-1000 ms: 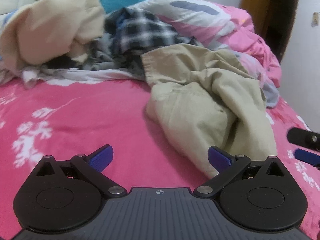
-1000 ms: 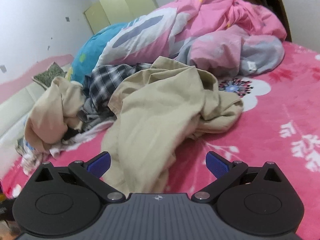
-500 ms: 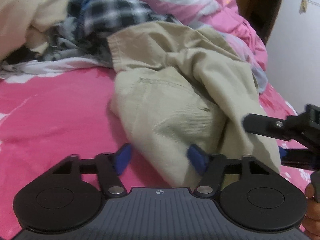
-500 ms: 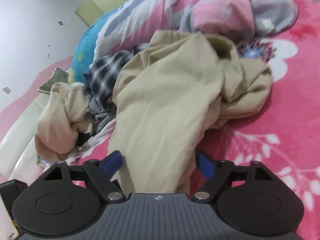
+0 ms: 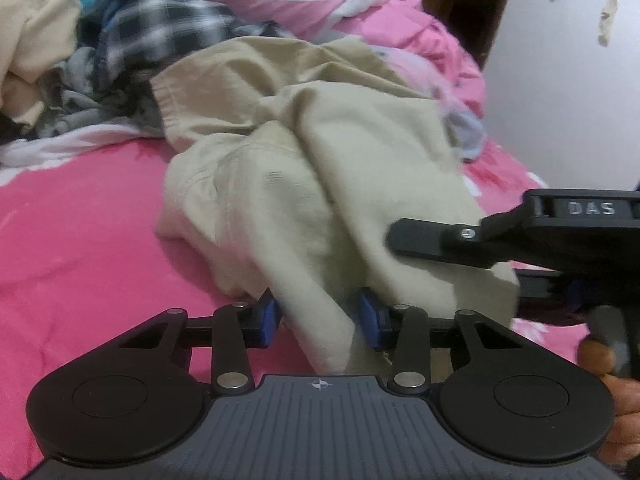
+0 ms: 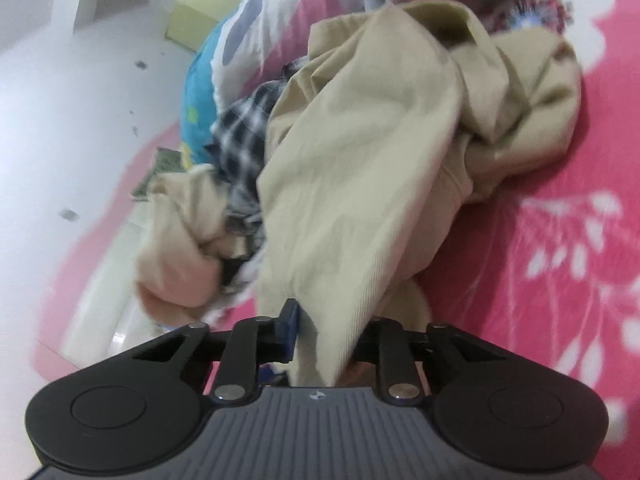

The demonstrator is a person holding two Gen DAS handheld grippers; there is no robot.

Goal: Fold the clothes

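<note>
A crumpled pair of khaki trousers [image 5: 320, 168] lies on a pink flowered bedspread [image 5: 80, 240], its far edge against a heap of other laundry: a black-and-white plaid shirt [image 5: 160, 32], a cream garment [image 5: 32, 28] and, behind them, a bunched pink quilt [image 5: 320, 4] with a turquoise pillow [image 6: 198, 96]

The left gripper [image 5: 318, 320] has just been closing, and its 2 blue pads [image 5: 268, 318] now press on a hanging fold of the trousers at the near edge of the pile, the cloth pinched between them and running down toward the camera

The right gripper [image 6: 320, 334] has also just been closing. From its own wrist view a narrow tail of the same khaki cloth runs between its jaws; the left blue pad [image 6: 289, 328] touches the cloth, while the other pad is hidden behind the fabric, so it is clamped on the trousers as far as can be seen. In the left wrist view this gripper [image 5: 516, 280] reaches in from the right onto the trousers' near right edge, with fingers [image 5: 600, 356] of the person's hand on its handle

Both grips sit close together along the near edge of the garment
</note>
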